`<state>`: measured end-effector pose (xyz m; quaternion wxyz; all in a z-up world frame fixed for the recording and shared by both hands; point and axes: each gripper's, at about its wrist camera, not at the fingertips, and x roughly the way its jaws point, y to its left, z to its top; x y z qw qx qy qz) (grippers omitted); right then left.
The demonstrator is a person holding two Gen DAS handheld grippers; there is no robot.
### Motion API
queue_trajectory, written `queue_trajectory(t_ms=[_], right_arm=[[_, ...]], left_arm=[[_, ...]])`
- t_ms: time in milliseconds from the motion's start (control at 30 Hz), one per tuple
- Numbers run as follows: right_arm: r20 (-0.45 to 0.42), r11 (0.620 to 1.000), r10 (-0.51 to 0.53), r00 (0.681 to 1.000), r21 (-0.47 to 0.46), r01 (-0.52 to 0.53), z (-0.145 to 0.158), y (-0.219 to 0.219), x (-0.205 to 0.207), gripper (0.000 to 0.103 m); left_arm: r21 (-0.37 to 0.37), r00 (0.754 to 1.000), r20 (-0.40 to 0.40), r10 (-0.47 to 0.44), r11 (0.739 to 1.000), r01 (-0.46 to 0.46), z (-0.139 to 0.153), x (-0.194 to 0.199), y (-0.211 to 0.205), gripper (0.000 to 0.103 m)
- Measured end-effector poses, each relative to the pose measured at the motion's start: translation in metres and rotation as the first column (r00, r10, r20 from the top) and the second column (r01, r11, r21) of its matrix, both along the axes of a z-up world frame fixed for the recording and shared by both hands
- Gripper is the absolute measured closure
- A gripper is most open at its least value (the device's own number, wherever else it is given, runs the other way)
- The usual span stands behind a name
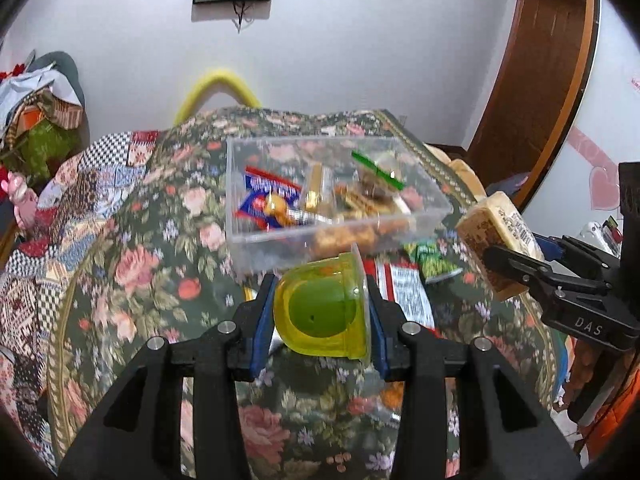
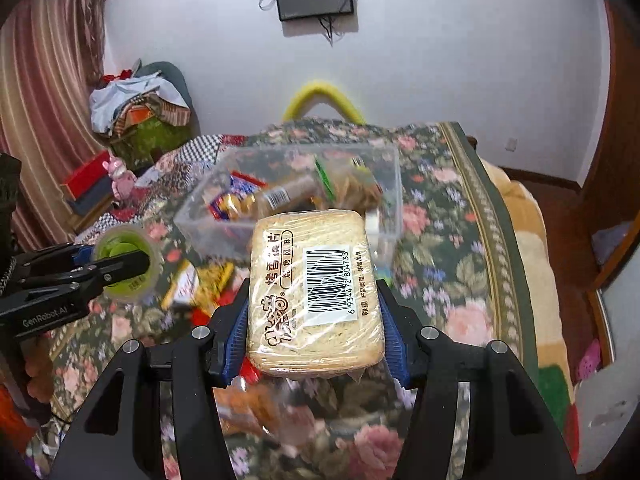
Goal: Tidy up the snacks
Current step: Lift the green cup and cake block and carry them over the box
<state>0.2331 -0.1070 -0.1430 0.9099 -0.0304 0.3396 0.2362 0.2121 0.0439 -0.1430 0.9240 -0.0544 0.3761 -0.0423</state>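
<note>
**Snacks — two in hand, bin ahead**

Left gripper [image 1: 320, 308]: clenched on jelly cup [image 1: 320, 306], lying sideways, foil lid to the right pad. Right gripper [image 2: 314, 320]: clamped on toast pack [image 2: 314, 292], long axis pointing away along the fingers, barcode up. Both are held above the floral cover [image 1: 140, 264], just short of the clear bin [image 1: 240, 236] — part-filled. Advice: carry each over the near wall, lower, then release; pack goes in lengthwise.

black claw [image 1: 320, 316], blue pads [image 1: 262, 320], silver screws
</note>
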Motion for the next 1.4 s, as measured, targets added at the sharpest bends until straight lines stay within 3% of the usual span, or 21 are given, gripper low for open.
queue_trajectory(t_ms=[300,633,1067,1400], right_arm=[[0.067,1.000,0.026,0.997,0.007,-0.026,0.020,0.028,0.027,0.050],[0.067,0.999,0.040,0.997,0.002,-0.040,0.020,0.054,0.064,0.050],[-0.020,0.996,0.057,0.998,-0.064,-0.059,-0.008,0.086,0.122,0.050],[-0.025,0.992,0.077,0.997,-0.095,-0.079,-0.013,0.099,0.145,0.050]], left_arm=[[0.010,0.998,0.056,0.003,1.000,-0.003,0.020,0.031,0.006,0.063],[0.016,0.996,0.079,0.027,0.999,-0.029,0.025,0.073,0.023,0.063],[0.024,0.999,0.030,0.031,0.999,-0.032,-0.007,0.130,0.038,0.063],[-0.013,0.999,-0.005,0.048,0.999,-0.048,-0.023,0.171,0.052,0.063]])
